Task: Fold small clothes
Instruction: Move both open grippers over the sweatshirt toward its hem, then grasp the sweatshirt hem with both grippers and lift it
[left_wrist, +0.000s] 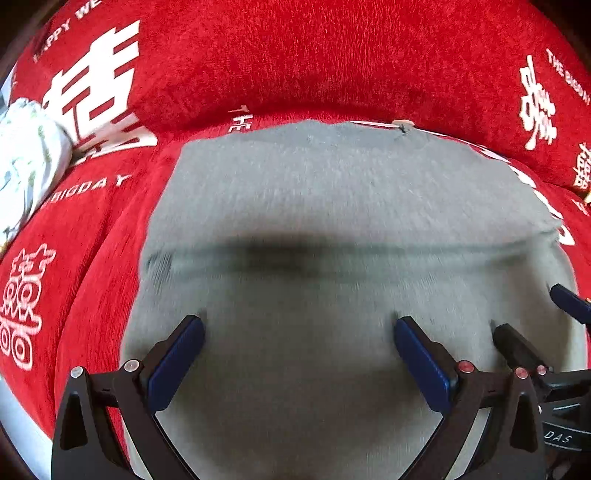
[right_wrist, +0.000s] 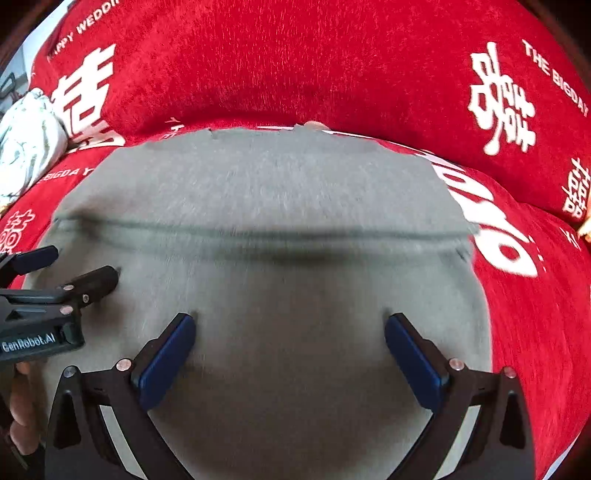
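Note:
A grey knit garment (left_wrist: 332, 206) lies flat on a red sofa cover; it also fills the right wrist view (right_wrist: 266, 184). A folded edge or seam crosses it sideways (left_wrist: 295, 254) (right_wrist: 277, 236). My left gripper (left_wrist: 299, 332) is open over the garment's near part, jaws wide apart and empty. My right gripper (right_wrist: 290, 328) is open too, over the same near part, beside the left one. The right gripper shows at the right edge of the left wrist view (left_wrist: 535, 325). The left gripper shows at the left edge of the right wrist view (right_wrist: 70, 269).
The red sofa cover (left_wrist: 295, 55) with white characters and lettering lies under and behind the garment, rising into a backrest. A white patterned cloth bundle (left_wrist: 26, 155) lies at the far left, also in the right wrist view (right_wrist: 26, 140).

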